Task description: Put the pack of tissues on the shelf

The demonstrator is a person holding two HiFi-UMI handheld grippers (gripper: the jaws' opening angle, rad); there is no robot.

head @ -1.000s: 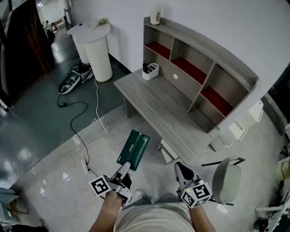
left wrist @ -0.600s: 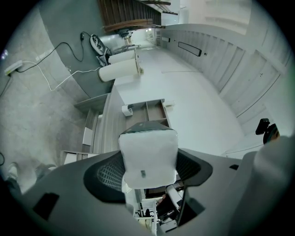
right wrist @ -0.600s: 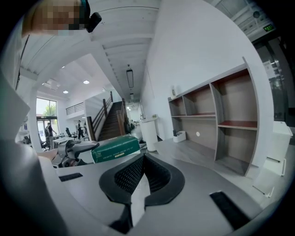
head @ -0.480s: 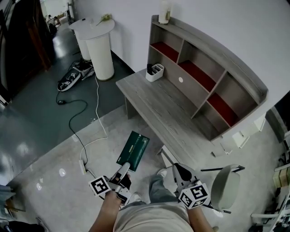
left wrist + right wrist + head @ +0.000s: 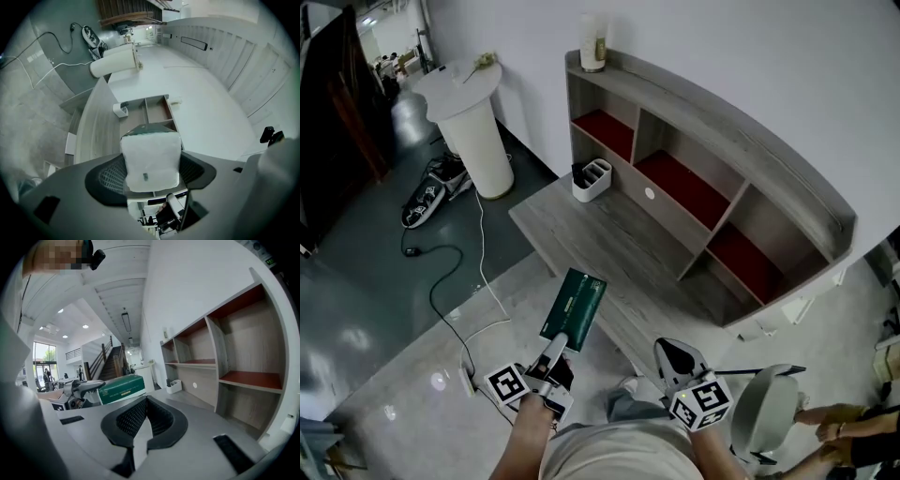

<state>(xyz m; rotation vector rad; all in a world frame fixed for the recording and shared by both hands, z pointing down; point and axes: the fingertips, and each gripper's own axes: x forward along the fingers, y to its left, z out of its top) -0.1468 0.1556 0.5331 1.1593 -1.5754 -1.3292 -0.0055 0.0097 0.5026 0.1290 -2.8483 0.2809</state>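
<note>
The pack of tissues [image 5: 575, 307] is a long dark green pack with a white end [image 5: 151, 161]. My left gripper [image 5: 555, 345] is shut on that end and holds the pack out level over the floor, just short of the grey desk's front edge [image 5: 609, 319]. In the right gripper view the pack [image 5: 121, 389] hangs at the left. The grey shelf unit [image 5: 712, 141] with red-floored compartments stands at the back of the desk. My right gripper [image 5: 675, 354] is beside the left one, its jaws shut and empty [image 5: 146, 398].
A white caddy [image 5: 592, 178] sits on the desk's far left. A pale bottle [image 5: 593, 42] stands on top of the shelf unit. A white pedestal [image 5: 472, 122] and cables [image 5: 441, 281] are on the floor at left. A grey chair [image 5: 769, 403] and another person's hands [image 5: 834, 422] are at lower right.
Both grippers have travelled forward with the pack still held. The desk and shelf unit have drawn closer, and the pack's far end now reaches the desk's front edge.
</note>
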